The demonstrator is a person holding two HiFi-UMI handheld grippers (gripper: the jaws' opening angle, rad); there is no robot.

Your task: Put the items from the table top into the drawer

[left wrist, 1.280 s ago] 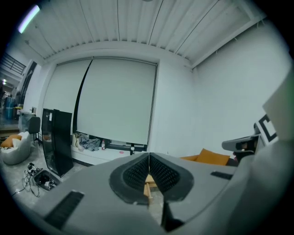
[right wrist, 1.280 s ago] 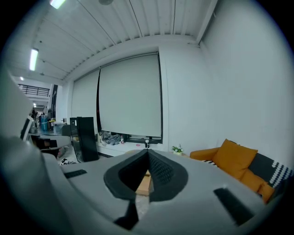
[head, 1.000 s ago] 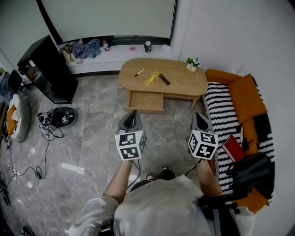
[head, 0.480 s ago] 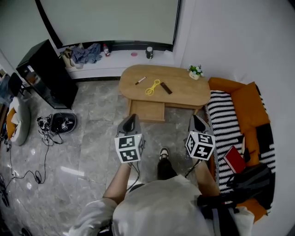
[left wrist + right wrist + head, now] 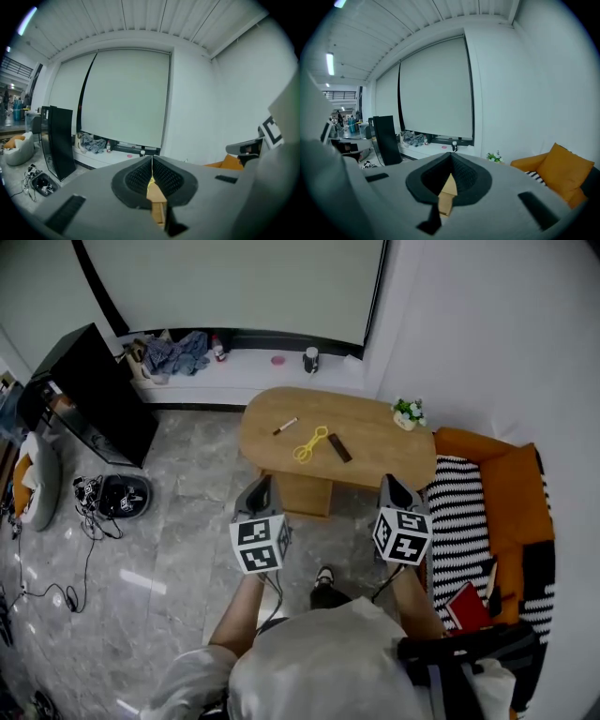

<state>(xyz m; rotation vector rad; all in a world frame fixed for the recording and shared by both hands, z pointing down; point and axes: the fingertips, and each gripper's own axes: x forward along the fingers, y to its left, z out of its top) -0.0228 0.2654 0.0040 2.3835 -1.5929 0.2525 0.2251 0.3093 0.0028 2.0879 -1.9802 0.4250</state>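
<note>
Compared with a second ago, the person stands nearer to the counter, and both grippers have come forward with them. The left gripper now reaches the near edge of the drawer in the head view, while the right gripper is just before the counter's front edge. The sofa and the red book have slid toward the lower right of that view.

The jaws of both grippers are pressed together with nothing between them (each gripper view shows only a thin seam).

The drawer is pulled out under the counter's front, and the left gripper partly covers it. What lies inside I cannot tell. The task's things are all on the counter top, near each other: a pen, a yellow tool and a dark bar. A small plant stands at the counter's right end.
</note>
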